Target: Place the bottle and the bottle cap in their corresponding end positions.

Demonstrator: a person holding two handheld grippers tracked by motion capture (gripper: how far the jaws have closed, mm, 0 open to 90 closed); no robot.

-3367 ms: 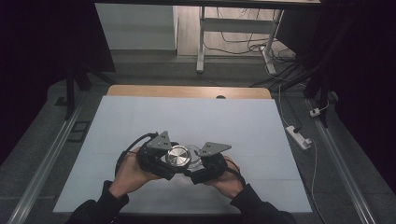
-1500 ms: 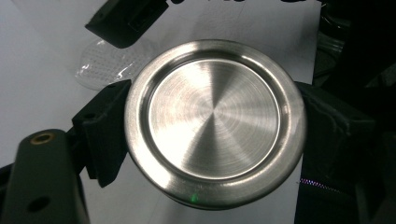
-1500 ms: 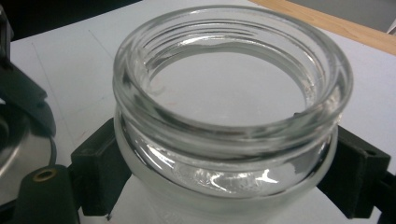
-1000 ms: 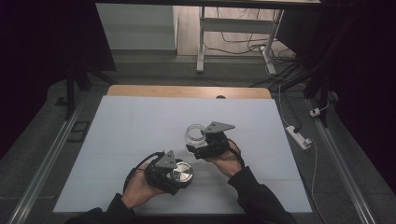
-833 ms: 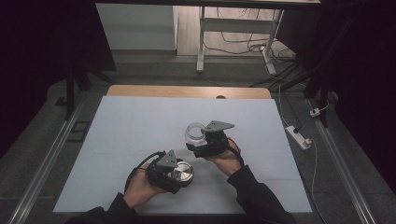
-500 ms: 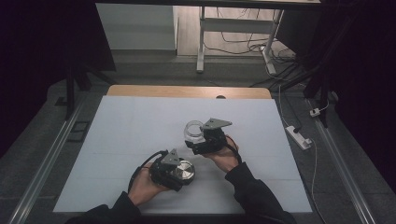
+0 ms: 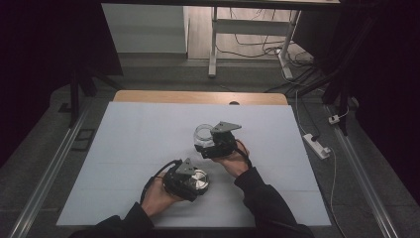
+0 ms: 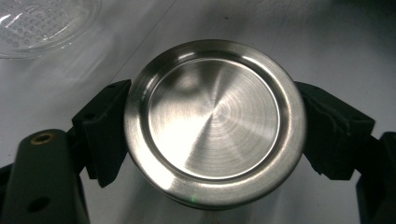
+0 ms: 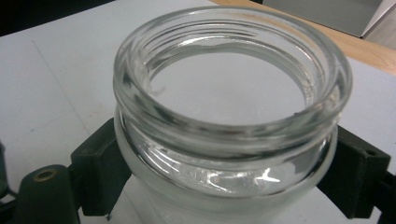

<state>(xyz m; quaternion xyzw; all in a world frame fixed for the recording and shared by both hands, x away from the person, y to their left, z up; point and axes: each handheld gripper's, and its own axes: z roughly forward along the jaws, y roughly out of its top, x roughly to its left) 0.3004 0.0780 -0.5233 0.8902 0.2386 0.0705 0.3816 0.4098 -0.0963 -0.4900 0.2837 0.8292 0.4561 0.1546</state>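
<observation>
A round steel lid (image 8: 212, 123) sits between the two black jaws of my left gripper (image 7: 194, 182), which is shut on its rim; in the high view the steel lid (image 7: 198, 179) lies near the table's front. My right gripper (image 7: 205, 146) is shut on a clear glass jar (image 9: 229, 112), mouth open and threaded, body clamped from both sides. In the high view the glass jar (image 7: 203, 135) stands upright near the table's middle, up and to the right of the lid. The jar's base (image 8: 42, 23) appears at the top left of the left gripper view.
A white sheet (image 7: 138, 134) covers the table, with a wooden strip (image 7: 198, 97) along the far edge. A power strip (image 7: 316, 145) lies on the floor at the right. Metal rails (image 7: 49, 168) run down both sides. A desk frame (image 7: 213, 44) stands beyond.
The two grippers were together at the front, lid on jar. Now they are apart: the right hand carried the jar up and away, then drifted slightly left, and the left hand holds the lid low.
</observation>
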